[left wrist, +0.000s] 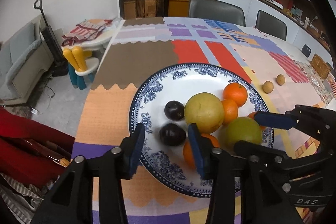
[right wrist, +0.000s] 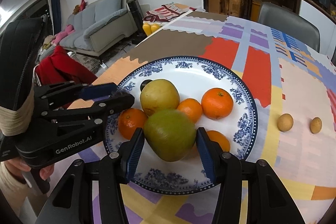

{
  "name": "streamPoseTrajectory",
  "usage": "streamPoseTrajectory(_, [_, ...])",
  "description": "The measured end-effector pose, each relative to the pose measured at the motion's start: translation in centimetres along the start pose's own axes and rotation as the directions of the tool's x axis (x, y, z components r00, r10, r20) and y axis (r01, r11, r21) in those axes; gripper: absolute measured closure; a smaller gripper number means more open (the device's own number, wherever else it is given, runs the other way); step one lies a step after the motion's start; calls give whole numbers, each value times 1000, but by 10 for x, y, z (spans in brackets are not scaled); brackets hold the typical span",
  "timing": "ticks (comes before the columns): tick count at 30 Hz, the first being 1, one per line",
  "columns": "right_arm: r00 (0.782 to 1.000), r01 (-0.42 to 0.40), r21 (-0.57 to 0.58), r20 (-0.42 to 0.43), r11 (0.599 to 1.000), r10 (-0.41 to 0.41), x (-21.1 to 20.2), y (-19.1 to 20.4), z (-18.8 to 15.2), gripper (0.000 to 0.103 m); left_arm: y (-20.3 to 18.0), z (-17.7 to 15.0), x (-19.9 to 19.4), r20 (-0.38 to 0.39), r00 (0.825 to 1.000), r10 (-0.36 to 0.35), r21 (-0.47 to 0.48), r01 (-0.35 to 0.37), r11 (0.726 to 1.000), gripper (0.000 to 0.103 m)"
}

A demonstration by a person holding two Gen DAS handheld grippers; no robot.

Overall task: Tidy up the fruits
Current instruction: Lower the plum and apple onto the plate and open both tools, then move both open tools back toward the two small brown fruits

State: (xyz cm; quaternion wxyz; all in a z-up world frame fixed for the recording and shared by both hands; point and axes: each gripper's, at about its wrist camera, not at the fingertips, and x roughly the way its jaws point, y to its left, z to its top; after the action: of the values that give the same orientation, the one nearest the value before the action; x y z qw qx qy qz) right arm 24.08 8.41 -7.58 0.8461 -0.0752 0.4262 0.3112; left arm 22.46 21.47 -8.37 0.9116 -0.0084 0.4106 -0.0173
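1. The green fruit (right wrist: 170, 134) sits at the near side of the blue-patterned plate (right wrist: 247, 102), leaning on the yellow fruit (right wrist: 159, 97), with oranges around it. It is blurred, so I judge it is in motion. The right claw (right wrist: 169, 148) has a pad at each flank; whether the pads press or merely flank it I cannot tell.
2. A dark plum (left wrist: 172, 134) lies on the plate between the pads of the left claw (left wrist: 167, 147). The pads stand apart, with white plate showing on the left side, so nothing is clamped. A second plum (left wrist: 174, 110) lies just beyond.
3. Judged step: both fruits are being delivered onto the plate, the plum apparently freed.
4. Two small brown fruits (right wrist: 285, 122) lie on the table (right wrist: 298, 87), well apart from the plate.
5. Next, likely: let the green fruit settle, lift away without knocking the pile, then fetch the brown pair.
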Motion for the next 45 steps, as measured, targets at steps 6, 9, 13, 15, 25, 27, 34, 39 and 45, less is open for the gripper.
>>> streamPoseTrajectory(6, [999, 24, -8, 39, 1000, -24, -17, -1, -1, 46, -7, 1, -21, 29, 998, 47, 7, -47, 999, 55])
streamPoseTrajectory(9, [998, 31, 9, 59, 999, -31, -28, -5, -2, 46, -14, 3, -38, 56, 997, 61, 0, -61, 998, 51])
streamPoseTrajectory(13, [995, 35, 28, 95, 999, -37, -49, -10, -4, 46, -24, 6, -57, 88, 994, 61, -11, -61, 998, 49])
streamPoseTrajectory(15, [992, 42, 32, 117, 999, -45, -60, -12, -5, 46, -30, 7, -66, 101, 993, 66, -15, -65, 998, 46])
streamPoseTrajectory(25, [971, 82, 51, 220, 995, -91, -115, -28, -11, 42, -69, 12, -102, 169, 984, 57, -36, -52, 998, 38])
streamPoseTrajectory(27, [966, 92, 58, 235, 994, -103, -125, -35, -12, 42, -79, 13, -106, 177, 983, 44, -33, -39, 999, 36])
streamPoseTrajectory(34, [951, 129, 86, 271, 988, -148, -152, -62, -22, 38, -114, 21, -108, 197, 980, 30, -6, -29, 1000, 29])
streamPoseTrajectory(39, [943, 160, 111, 276, 981, -185, -162, -88, -29, 38, -140, 25, -104, 216, 976, 26, 24, -31, 999, 21])
streamPoseTrajectory(45, [935, 192, 128, 277, 973, -221, -168, -117, -36, 38, -166, 32, -90, 219, 976, 9, 55, -22, 998, 19])
